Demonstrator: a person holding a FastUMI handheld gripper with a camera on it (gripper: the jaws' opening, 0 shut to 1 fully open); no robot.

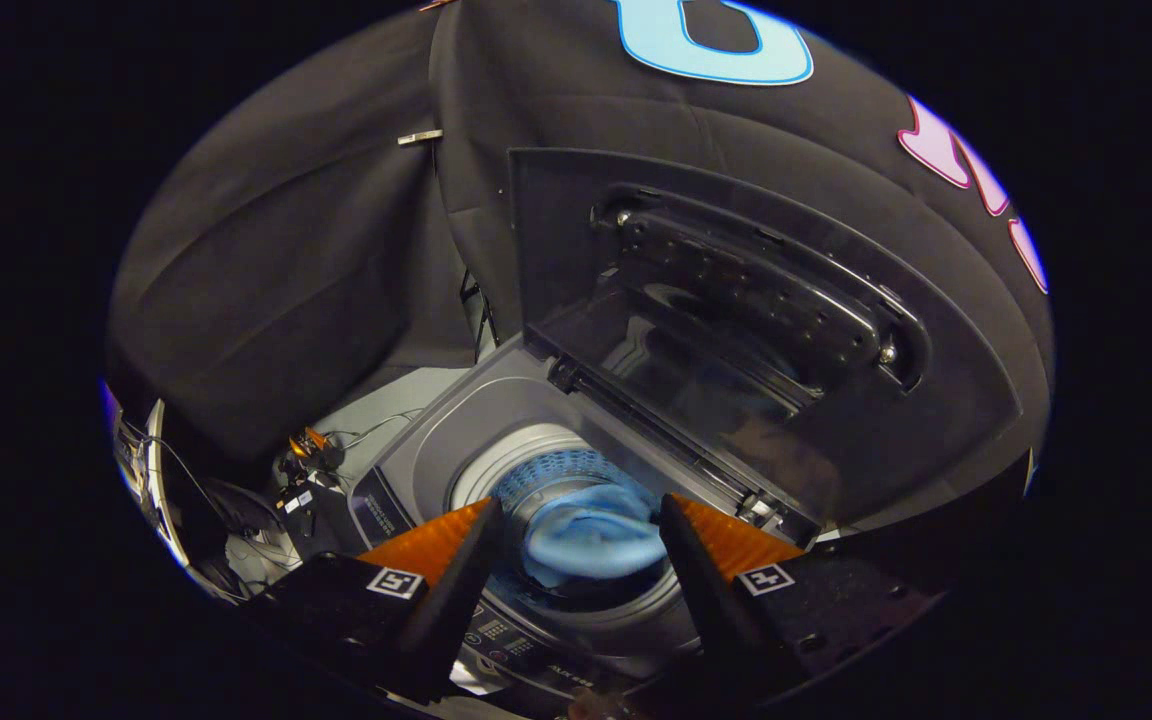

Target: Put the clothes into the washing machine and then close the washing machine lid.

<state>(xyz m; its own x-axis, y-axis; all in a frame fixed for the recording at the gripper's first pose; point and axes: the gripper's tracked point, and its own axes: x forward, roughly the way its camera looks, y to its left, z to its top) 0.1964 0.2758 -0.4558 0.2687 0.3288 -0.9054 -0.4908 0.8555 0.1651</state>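
A grey top-loading washing machine (436,440) stands below me with its dark lid (736,330) raised upright at the back. A light blue piece of clothing (591,540) lies down in the drum (556,470). My gripper (576,515) hovers above the drum mouth, open, with the blue cloth seen between the fingers but well below them. Nothing is held between the fingers (456,570).
The machine's control panel (506,635) lies just under the fingers. Cables and small gear (311,450) sit on the floor beside the machine. Black cloth walls close in behind the lid and beside the machine.
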